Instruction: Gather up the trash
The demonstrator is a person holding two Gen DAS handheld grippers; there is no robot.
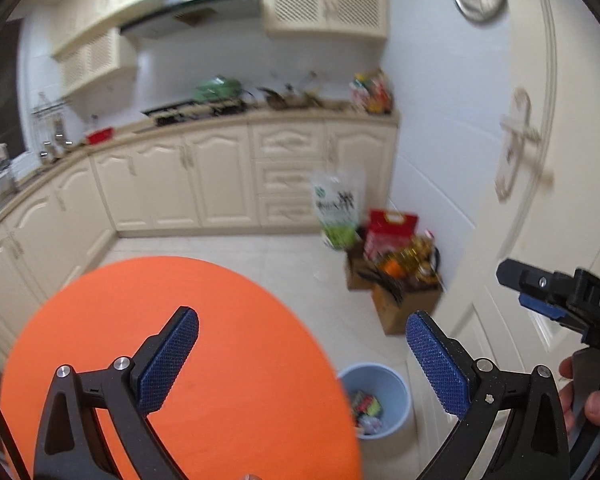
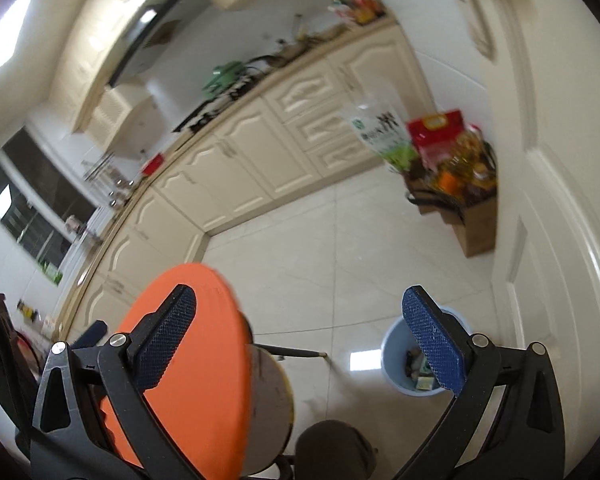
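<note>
both grippers' jaws apart, empty: left gripper point(image 1: 302, 354) over orange bench point(image 1: 172, 344), right gripper point(image 2: 299, 334) above floor; trash in blue bin point(image 1: 396, 390).

Bright even daylight, window point(image 2: 28, 196) glare (upper left), motion blur throughout, curved dark fisheye edges

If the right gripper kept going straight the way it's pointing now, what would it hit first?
Probably the bare floor tiles between the orange table and blue bin; right gripper is open, empty.
</note>
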